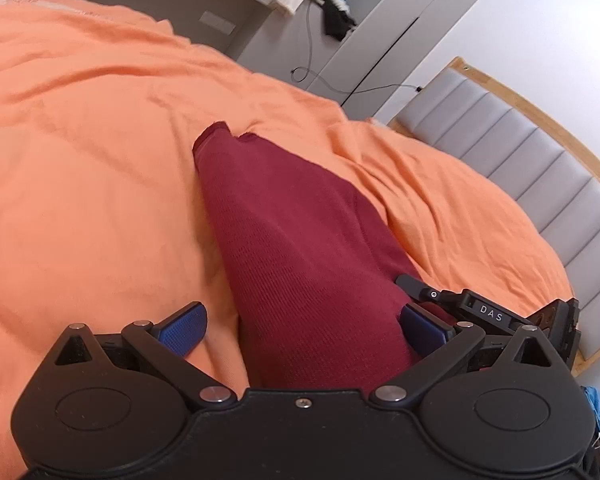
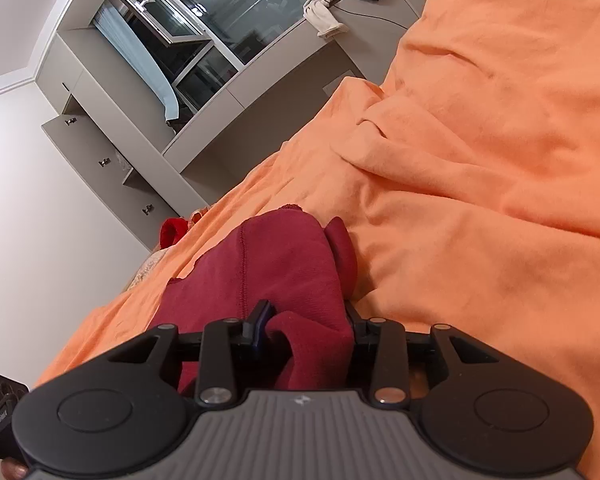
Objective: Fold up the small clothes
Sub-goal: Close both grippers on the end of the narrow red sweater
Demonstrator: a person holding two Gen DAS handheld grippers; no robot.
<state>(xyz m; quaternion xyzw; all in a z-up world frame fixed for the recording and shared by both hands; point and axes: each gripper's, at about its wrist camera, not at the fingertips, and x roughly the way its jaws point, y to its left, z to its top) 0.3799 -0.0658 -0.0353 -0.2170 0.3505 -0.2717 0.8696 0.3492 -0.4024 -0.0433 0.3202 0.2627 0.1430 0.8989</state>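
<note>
Two tools were in play over the bed. Nearest the left wrist camera, the left tool had its jaws spread wide, the blue pads well apart, and the dark red garment ran up between them from 6 o'clock toward 11 o'clock. The right-hand pad was touching or lay just behind the cloth's edge; the left-hand pad stood clear of it over the orange bedsheet. Nothing was pinched there. Just beyond that tool, at 4 o'clock, the black frame of the right tool showed with white lettering on it.

From the right wrist, the right tool had the garment bunched up between its fingers; the left finger pressed into a fold of it, while the other finger was hidden behind the cloth, so the jaws looked clamped on the fabric. The garment lay in a heap with a stitched seam running up toward 12 o'clock, resting on the orange bedsheet.

Farther off, a bright red item sat near the bed's edge at 9 o'clock. Beyond it, grey cabinets and a dark window filled 11 o'clock. In the left view, a padded grey headboard stood at 3 o'clock.
</note>
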